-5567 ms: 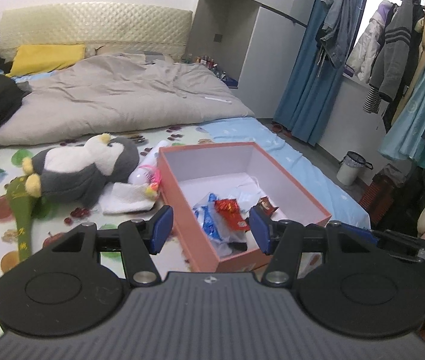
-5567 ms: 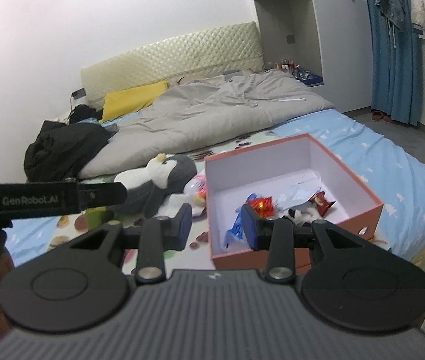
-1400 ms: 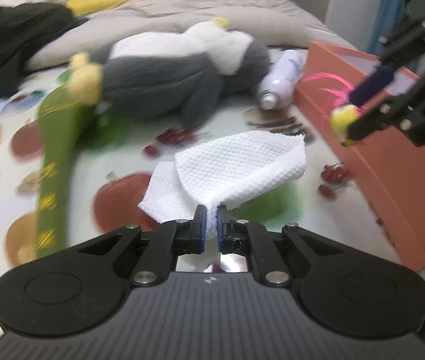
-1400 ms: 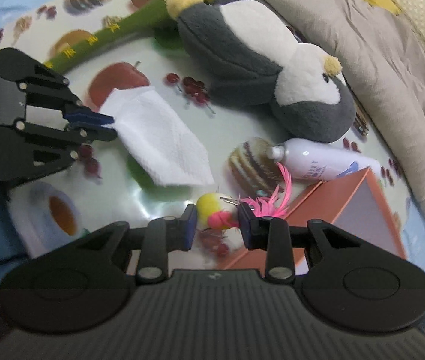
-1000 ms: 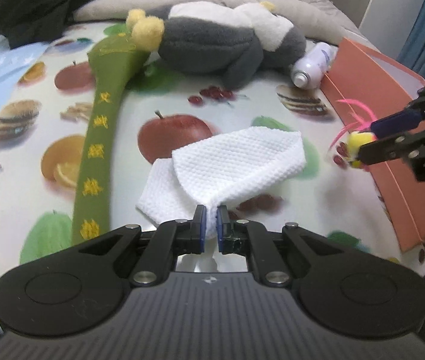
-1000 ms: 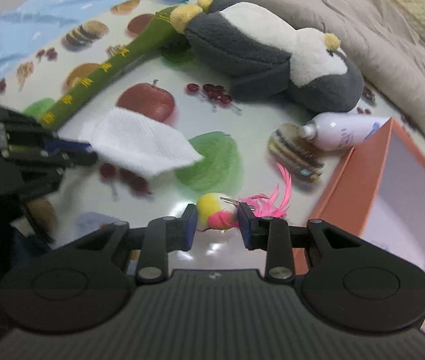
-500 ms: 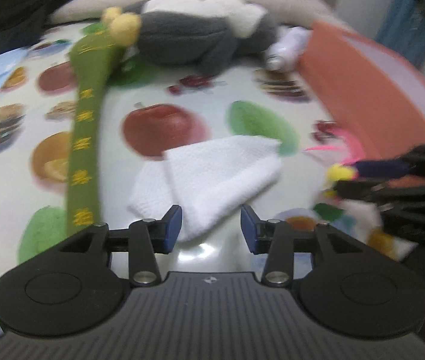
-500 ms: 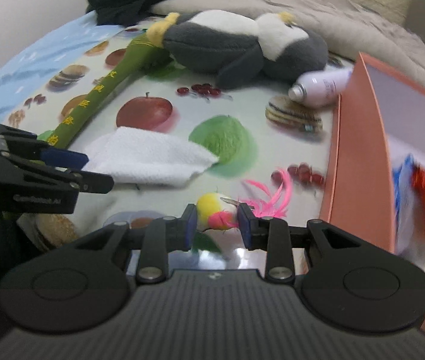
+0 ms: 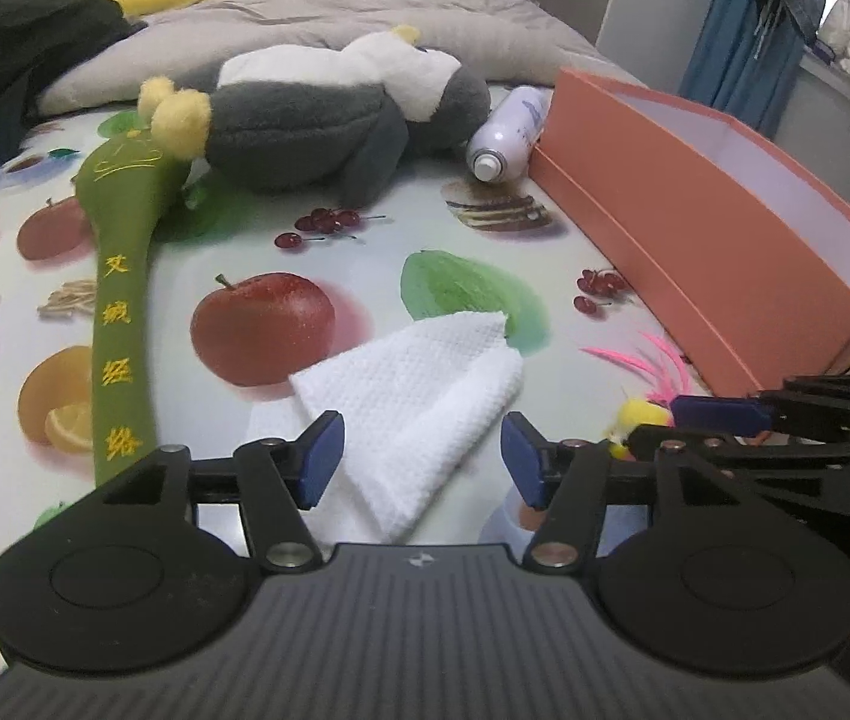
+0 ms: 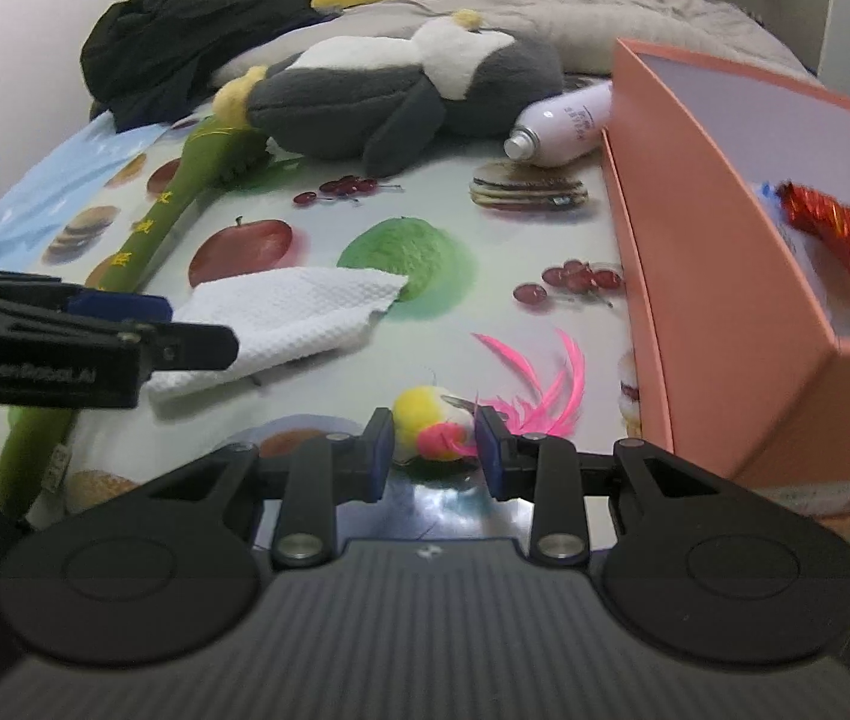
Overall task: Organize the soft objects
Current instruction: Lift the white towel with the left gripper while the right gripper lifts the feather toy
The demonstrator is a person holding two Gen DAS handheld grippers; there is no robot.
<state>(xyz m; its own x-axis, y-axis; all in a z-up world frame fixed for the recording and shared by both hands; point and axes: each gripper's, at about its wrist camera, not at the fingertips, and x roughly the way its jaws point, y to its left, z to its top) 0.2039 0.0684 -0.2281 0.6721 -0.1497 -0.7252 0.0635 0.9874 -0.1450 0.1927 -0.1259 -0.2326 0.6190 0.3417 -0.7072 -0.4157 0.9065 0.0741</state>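
Note:
A white folded cloth (image 9: 425,402) lies on the fruit-print sheet between the fingers of my left gripper (image 9: 422,456). Its jaws are opening and the pads stand clear of the cloth. My right gripper (image 10: 433,447) is shut on a yellow and pink feather toy (image 10: 430,426), low over the sheet beside the orange box (image 10: 724,276). The same toy (image 9: 643,414) shows at the right of the left wrist view. The cloth (image 10: 287,312) also shows in the right wrist view, under the left gripper's fingers (image 10: 119,306). A grey and white plush penguin (image 9: 329,114) lies farther back.
A long green plush stick (image 9: 119,276) lies at the left. A white spray bottle (image 9: 508,132) rests between the penguin and the box. Wrappers (image 10: 820,216) lie inside the box. A grey quilt (image 9: 335,18) and black clothes (image 9: 11,48) lie behind.
My left gripper has opened and let go of the white cloth, which now lies on the sheet. My right gripper has come lower and rolled level with the feather toy still held.

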